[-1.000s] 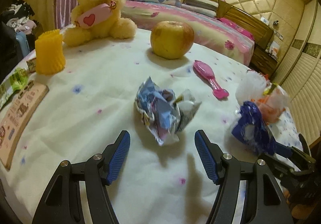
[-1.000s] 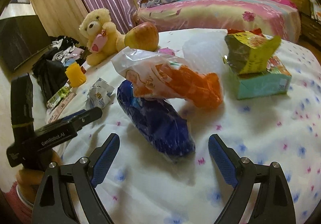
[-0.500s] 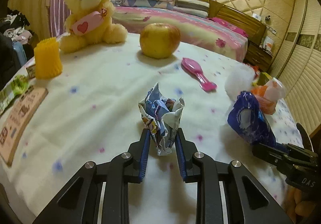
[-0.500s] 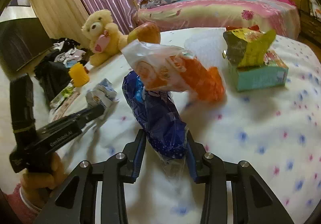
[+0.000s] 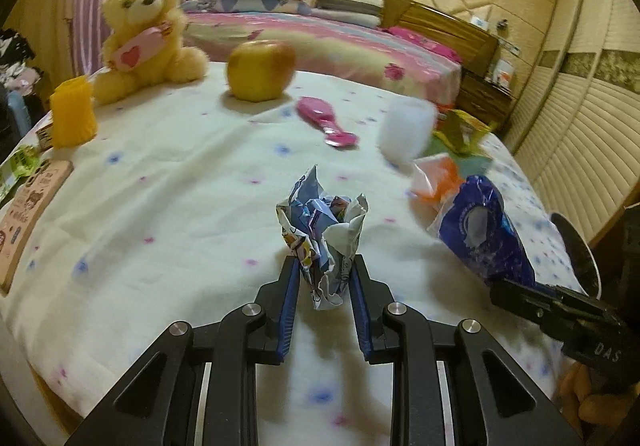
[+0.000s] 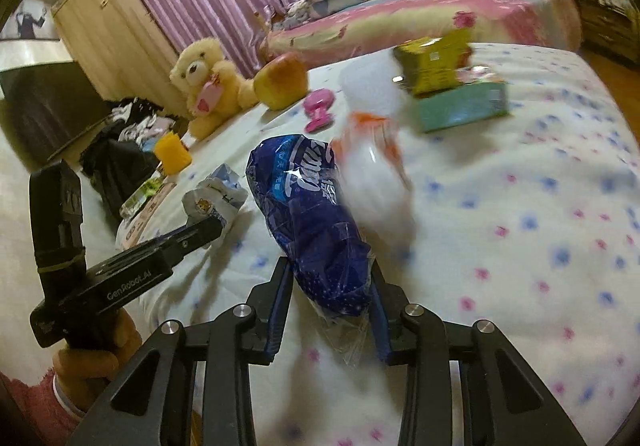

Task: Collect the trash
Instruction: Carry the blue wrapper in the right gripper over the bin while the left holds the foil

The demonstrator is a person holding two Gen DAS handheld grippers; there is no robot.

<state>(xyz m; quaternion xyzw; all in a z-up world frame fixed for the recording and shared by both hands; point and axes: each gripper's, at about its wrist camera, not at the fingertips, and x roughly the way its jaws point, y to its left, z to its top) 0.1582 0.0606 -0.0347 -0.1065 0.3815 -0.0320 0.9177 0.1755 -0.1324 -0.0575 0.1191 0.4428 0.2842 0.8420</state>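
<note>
Here the crumpled wrapper [image 5: 322, 242] sits pinched between the left gripper's [image 5: 325, 278] blue pads, above the near part of the flowered tablecloth [image 5: 168, 182]; to its right, the blue plastic bag [image 6: 310, 222] is clamped in the right gripper [image 6: 330, 282]; farther off stand an apple [image 5: 260, 70] and a teddy bear [image 5: 148, 34].

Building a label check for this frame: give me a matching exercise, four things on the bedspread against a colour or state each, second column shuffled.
Things:
1. crumpled wrapper
2. blue plastic bag
3. hairbrush
4. teddy bear

States:
A. pink, lying flat on the bedspread
B. pinched by the left gripper
C. sitting upright, hugging a pink heart candy
D. pinched by the right gripper

Pairs: 1-B, 2-D, 3-A, 4-C
</note>
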